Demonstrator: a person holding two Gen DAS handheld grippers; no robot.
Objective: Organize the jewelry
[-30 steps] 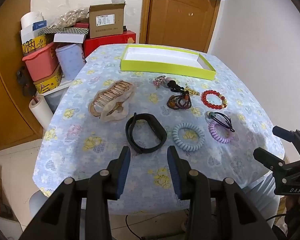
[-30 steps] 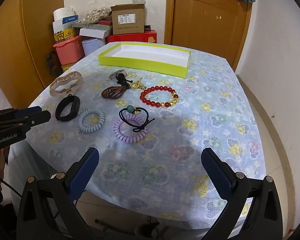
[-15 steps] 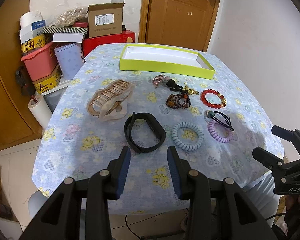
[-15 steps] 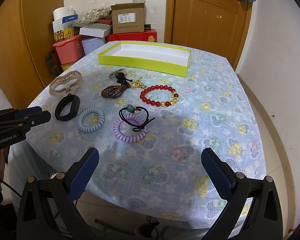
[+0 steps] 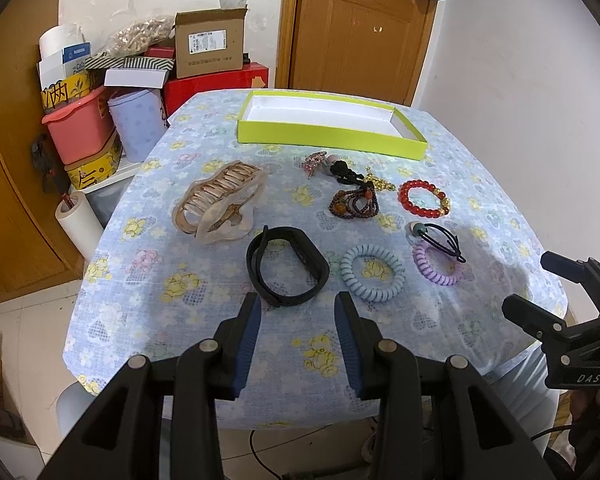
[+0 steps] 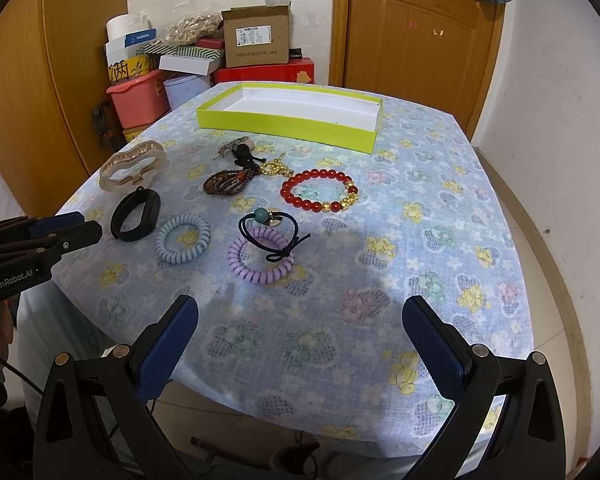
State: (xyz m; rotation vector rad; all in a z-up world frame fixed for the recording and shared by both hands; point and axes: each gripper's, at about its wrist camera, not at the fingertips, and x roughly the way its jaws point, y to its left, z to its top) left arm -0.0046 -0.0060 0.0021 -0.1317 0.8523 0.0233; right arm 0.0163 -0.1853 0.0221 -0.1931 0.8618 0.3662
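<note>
Floral-cloth table [image 6: 440, 208] sitting before wooden door, boxes stacking at left. Green tray [image 5: 328, 136] lying at far edge, holding nothing, likely awaiting pieces. Hair claw [image 5: 220, 204], black band [image 5: 286, 266], blue coil [image 5: 372, 272], purple coil [image 6: 260, 258], red bead bracelet [image 6: 320, 192] lying spread apart on cloth near tray, probably for single picking. Left gripper [image 5: 298, 312] hovering part-open, gripping nothing; right gripper [image 6: 300, 330] gaping wide, gripping nothing.
</note>
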